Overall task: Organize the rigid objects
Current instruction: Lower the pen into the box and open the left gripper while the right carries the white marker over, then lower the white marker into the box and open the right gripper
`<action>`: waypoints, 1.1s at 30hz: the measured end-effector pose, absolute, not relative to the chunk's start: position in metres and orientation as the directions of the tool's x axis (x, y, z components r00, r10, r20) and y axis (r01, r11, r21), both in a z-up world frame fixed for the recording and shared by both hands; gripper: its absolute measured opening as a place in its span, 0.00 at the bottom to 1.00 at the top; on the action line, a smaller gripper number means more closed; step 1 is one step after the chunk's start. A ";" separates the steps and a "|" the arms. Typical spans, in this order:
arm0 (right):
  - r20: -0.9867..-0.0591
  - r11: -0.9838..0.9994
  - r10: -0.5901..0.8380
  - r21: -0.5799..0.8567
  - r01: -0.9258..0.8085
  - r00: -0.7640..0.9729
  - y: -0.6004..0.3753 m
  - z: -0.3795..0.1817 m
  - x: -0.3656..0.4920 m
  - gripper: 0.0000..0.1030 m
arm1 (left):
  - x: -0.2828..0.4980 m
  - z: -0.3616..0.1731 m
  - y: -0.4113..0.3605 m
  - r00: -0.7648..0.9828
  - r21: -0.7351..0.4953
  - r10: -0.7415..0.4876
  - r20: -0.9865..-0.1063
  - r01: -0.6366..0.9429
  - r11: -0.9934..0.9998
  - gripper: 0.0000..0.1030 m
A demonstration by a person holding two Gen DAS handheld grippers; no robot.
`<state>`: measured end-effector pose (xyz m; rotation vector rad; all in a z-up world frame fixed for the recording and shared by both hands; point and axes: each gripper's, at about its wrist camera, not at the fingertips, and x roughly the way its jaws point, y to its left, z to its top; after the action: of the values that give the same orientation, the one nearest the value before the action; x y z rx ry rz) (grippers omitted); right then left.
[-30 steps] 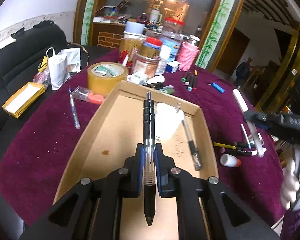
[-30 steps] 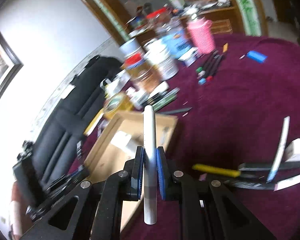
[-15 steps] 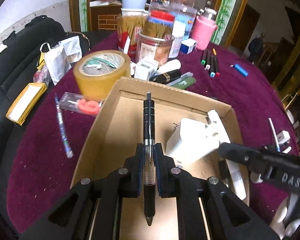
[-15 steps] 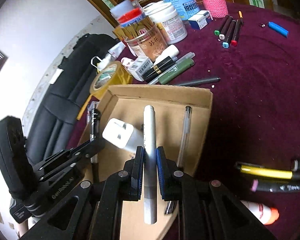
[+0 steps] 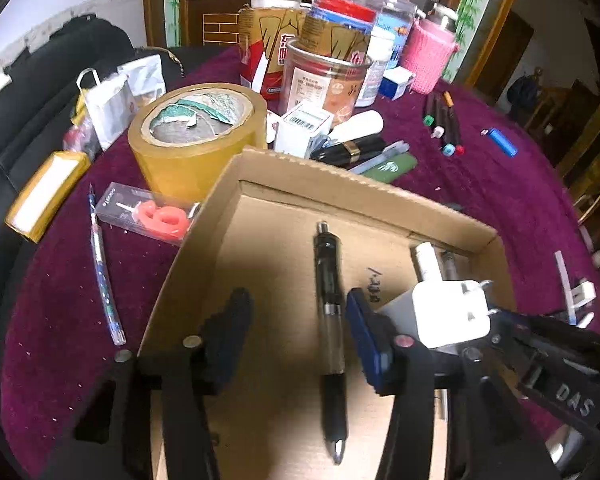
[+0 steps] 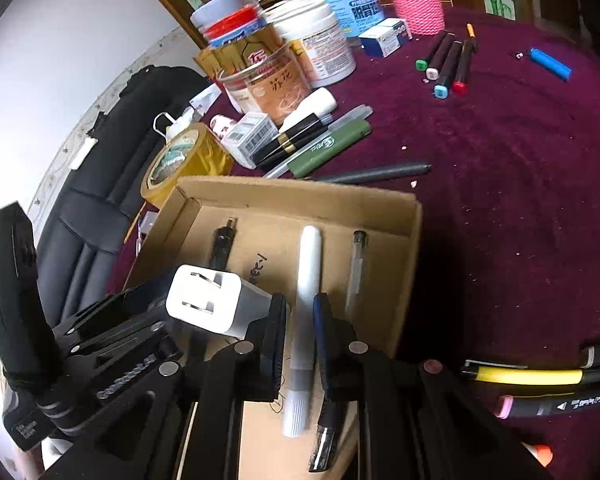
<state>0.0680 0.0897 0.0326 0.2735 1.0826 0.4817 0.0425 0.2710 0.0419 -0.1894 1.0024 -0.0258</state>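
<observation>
left gripper (image 5: 296,340) fingers wide, pen (image 5: 329,312) loose in box (image 5: 340,190). right gripper (image 6: 300,344) fingers parted round marker (image 6: 305,320). you lift carelessly, pads may drag either out.

Black sofa (image 5: 16,92), maroon tablecloth (image 6: 500,184), wooden doorframe (image 5: 496,20), white wall (image 6: 60,40)

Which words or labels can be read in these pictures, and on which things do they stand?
"DAS": on the right gripper, on its black body, seen in the left wrist view.
"苏花": on the clear jar.
Too blurred or too small to read: handwriting on the cardboard box floor, the blue jar label, the green pen script, the barcode box.
</observation>
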 end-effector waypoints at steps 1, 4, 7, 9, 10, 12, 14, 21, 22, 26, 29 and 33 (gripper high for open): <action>-0.774 0.863 0.504 0.444 -0.239 0.383 0.087 0.035 0.068 0.26 | 0.039 0.045 0.275 0.544 -0.192 -0.124 -0.830 -0.069 0.979 0.53; -0.754 0.852 0.523 0.461 -0.247 0.396 0.078 0.044 0.064 0.37 | 0.026 0.055 0.283 0.577 -0.220 -0.138 -0.805 -0.074 0.973 0.63; -0.716 0.818 0.575 0.492 -0.298 0.396 0.074 0.058 0.052 0.38 | 0.010 0.064 0.290 0.609 -0.248 -0.151 -0.778 -0.077 0.966 0.65; -0.696 0.784 0.618 0.509 -0.355 0.366 0.082 0.066 0.043 0.38 | -0.001 0.067 0.299 0.628 -0.284 -0.171 -0.759 -0.084 0.955 0.67; -0.686 0.760 0.644 0.524 -0.384 0.339 0.087 0.068 0.039 0.38 | -0.007 0.069 0.304 0.637 -0.301 -0.177 -0.750 -0.090 0.949 0.67; -0.672 0.711 0.690 0.557 -0.430 0.270 0.102 0.070 0.035 0.38 | -0.015 0.071 0.313 0.650 -0.332 -0.189 -0.736 -0.104 0.937 0.67; -0.693 0.731 0.662 0.516 -0.446 0.284 0.116 0.073 0.039 0.38 | -0.023 0.073 0.320 0.663 -0.364 -0.203 -0.720 -0.113 0.924 0.67; -0.738 0.787 0.594 0.451 -0.421 0.319 0.147 0.078 0.095 0.38 | -0.032 0.080 0.325 0.682 -0.385 -0.213 -0.699 -0.108 0.917 0.67; -0.734 0.782 0.603 0.466 -0.414 0.313 0.147 0.078 0.100 0.38 | -0.033 0.081 0.326 0.685 -0.389 -0.215 -0.696 -0.109 0.915 0.67; -0.712 0.776 0.618 0.486 -0.402 0.333 0.139 0.085 0.098 0.38 | -0.042 0.085 0.328 0.702 -0.388 -0.207 -0.682 -0.106 0.916 0.67; -0.708 0.786 0.610 0.480 -0.390 0.357 0.130 0.089 0.086 0.39 | -0.046 0.085 0.325 0.705 -0.380 -0.202 -0.679 -0.102 0.919 0.69; -0.710 0.821 0.555 0.387 -0.419 0.433 0.114 0.094 0.054 0.47 | -0.057 0.091 0.318 0.721 -0.353 -0.170 -0.672 -0.110 0.929 0.70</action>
<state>0.0540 0.1142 0.0936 0.1614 0.9441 0.6100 -0.0570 0.3180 0.0915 -0.3865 0.7706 -0.0340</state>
